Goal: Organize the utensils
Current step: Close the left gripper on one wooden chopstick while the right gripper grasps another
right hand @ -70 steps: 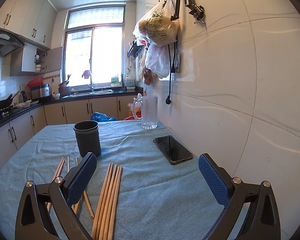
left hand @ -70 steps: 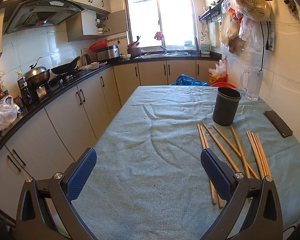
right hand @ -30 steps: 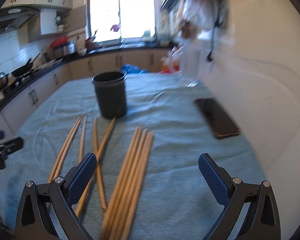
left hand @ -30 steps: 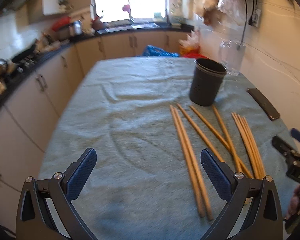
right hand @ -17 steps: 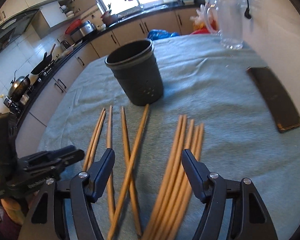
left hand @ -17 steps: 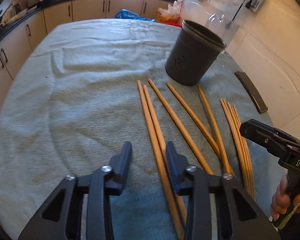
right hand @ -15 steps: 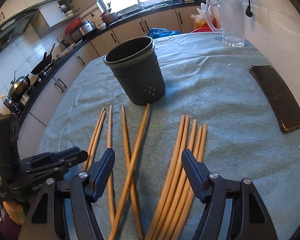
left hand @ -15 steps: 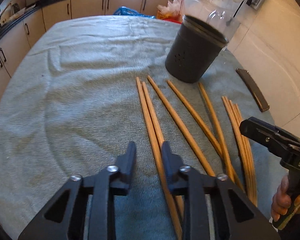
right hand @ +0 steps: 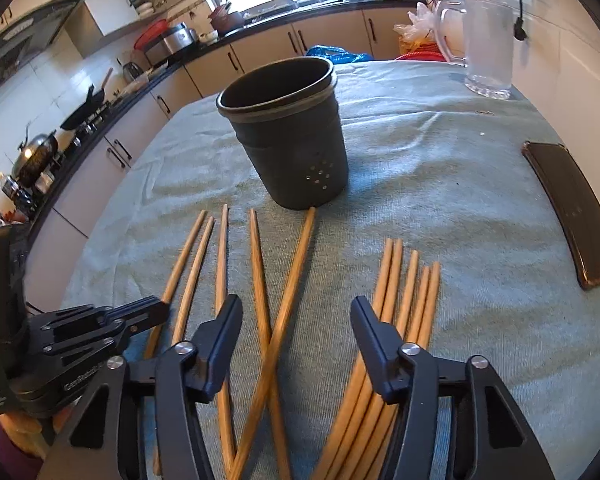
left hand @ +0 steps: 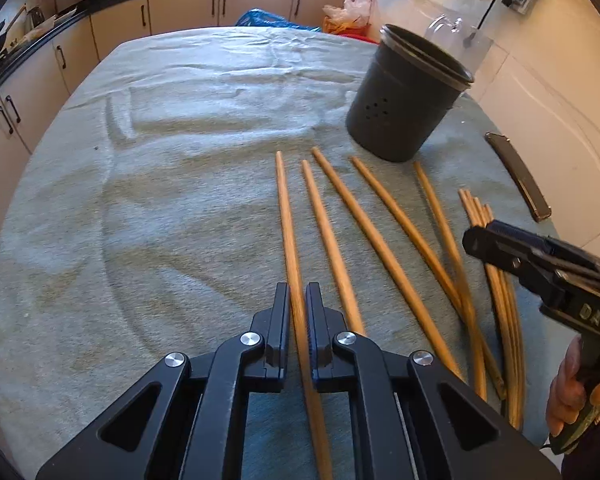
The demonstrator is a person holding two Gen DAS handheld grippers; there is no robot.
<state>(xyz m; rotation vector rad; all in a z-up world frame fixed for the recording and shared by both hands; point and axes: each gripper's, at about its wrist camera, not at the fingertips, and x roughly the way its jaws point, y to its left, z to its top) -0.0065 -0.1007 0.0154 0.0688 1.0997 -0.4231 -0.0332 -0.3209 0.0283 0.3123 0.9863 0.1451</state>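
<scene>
**Chopstick pinched at the left, right fingers spread over the pile**

Chopsticks lie loose on a grey-green tablecloth (left hand: 180,184), their far tips pointing toward a dark utensil holder (left hand: 406,108) that stands upright near the far right of the table. The holder has small holes in its wall; what is inside cannot be seen from here.

The left gripper (left hand: 298,300) has its fingers drawn in on the leftmost chopstick (left hand: 285,216), which runs between the two pads and on toward the holder. From the left wrist view the stick's near part passes under the gripper body; whether it is lifted off the cloth cannot be told. Just to its right lies a second chopstick (left hand: 322,224), then two more (left hand: 396,216) fanning out, and another (left hand: 440,216) farther right.

The right gripper (right hand: 296,308) hangs low over the near ends of the pile with its fingers spread apart and nothing between them. Two crossed chopsticks (right hand: 276,320) lie in the gap below it; one of them reaches to the foot of the holder. A tight bundle of five chopsticks (right hand: 404,292) lies beside the right-hand finger, partly under it.

A dark phone (right hand: 572,208) lies flat near the right table edge, well apart from the chopsticks. A clear glass mug (right hand: 488,44) stands beyond the holder by the wall.
</scene>
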